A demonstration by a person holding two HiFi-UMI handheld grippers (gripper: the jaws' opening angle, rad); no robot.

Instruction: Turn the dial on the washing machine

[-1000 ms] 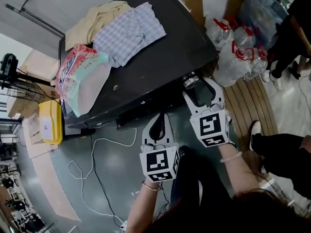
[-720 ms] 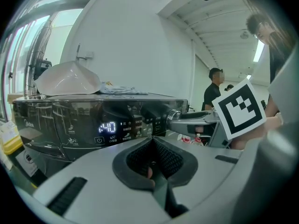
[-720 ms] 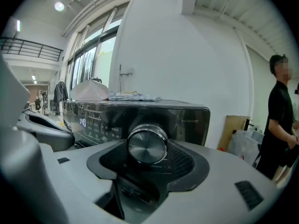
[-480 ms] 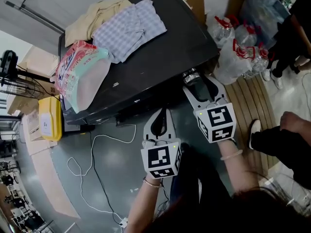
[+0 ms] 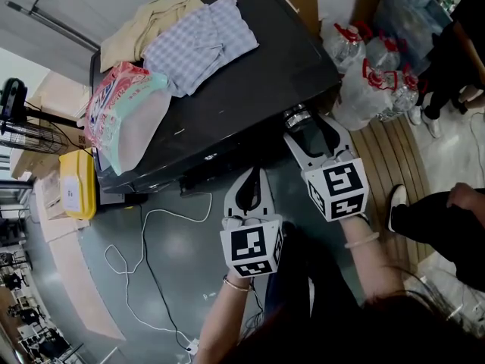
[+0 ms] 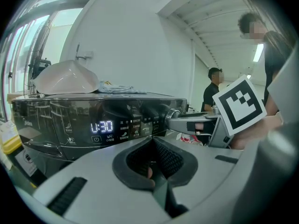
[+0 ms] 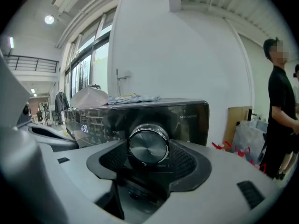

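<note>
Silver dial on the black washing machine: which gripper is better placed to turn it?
Right. The right gripper has its jaws closed round the round silver dial on the black washing machine. The left gripper is shut on nothing, short of the control panel.

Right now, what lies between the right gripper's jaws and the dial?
Nothing. In the right gripper view, the right gripper grips the dial directly, with no object between.

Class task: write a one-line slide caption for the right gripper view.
Right gripper closed on the washing machine's silver dial, lit display further along the panel, clothes on top.
</note>
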